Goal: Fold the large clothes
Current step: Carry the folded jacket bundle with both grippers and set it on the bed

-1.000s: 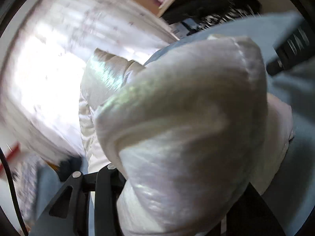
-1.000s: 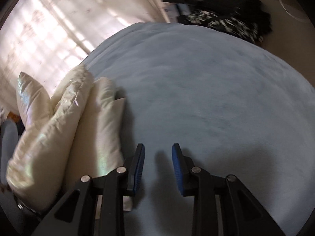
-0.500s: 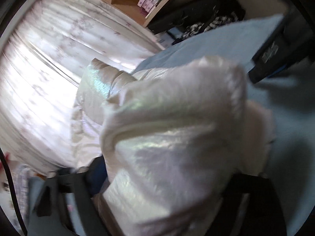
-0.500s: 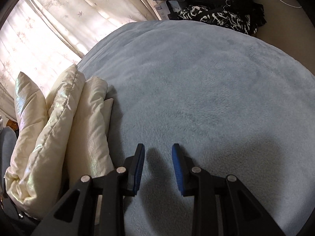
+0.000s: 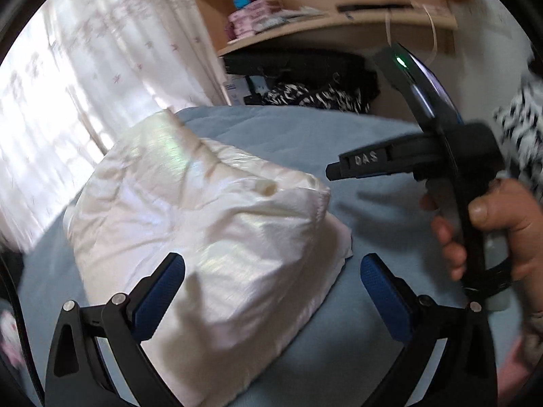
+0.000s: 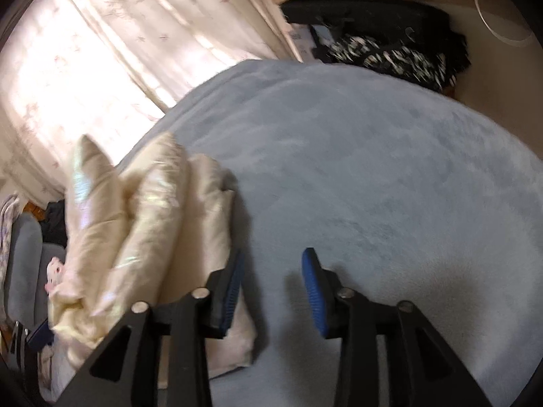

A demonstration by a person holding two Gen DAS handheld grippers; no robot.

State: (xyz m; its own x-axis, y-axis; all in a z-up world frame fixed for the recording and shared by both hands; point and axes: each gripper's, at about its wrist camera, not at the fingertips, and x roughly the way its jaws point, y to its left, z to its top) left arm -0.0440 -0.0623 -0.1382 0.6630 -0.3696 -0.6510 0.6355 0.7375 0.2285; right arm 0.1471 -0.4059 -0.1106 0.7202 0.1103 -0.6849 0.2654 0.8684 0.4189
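Observation:
A cream, shiny padded jacket (image 5: pixel 203 237) lies folded in a thick bundle on the light blue blanket (image 5: pixel 356 356) of a bed. My left gripper (image 5: pixel 273 261) hangs above the jacket's near end, jaws opening wide, blue pads (image 5: pixel 159 295) clear of the fabric. In the right wrist view the same jacket (image 6: pixel 152 224) sits at the left. My right gripper (image 6: pixel 273 257) hovers over the bare blanket (image 6: pixel 373 176) beside it, jaws opening with nothing between them. A hand (image 5: pixel 495 224) holds the right gripper's body (image 5: pixel 407 159) at the right of the left wrist view.
A sunlit curtain (image 6: pixel 101 51) hangs behind the bed on the left. A dark bag and a black-and-white patterned cloth (image 5: pixel 315 96) lie past the bed's far end, under a wooden shelf (image 5: pixel 322 23). A grey seat (image 6: pixel 23 261) stands left of the bed.
My left gripper has let go of the jacket, opened wide and drawn back and up; the bundle now rests on the blanket. The right gripper's jaws have widened and it has shifted slightly.

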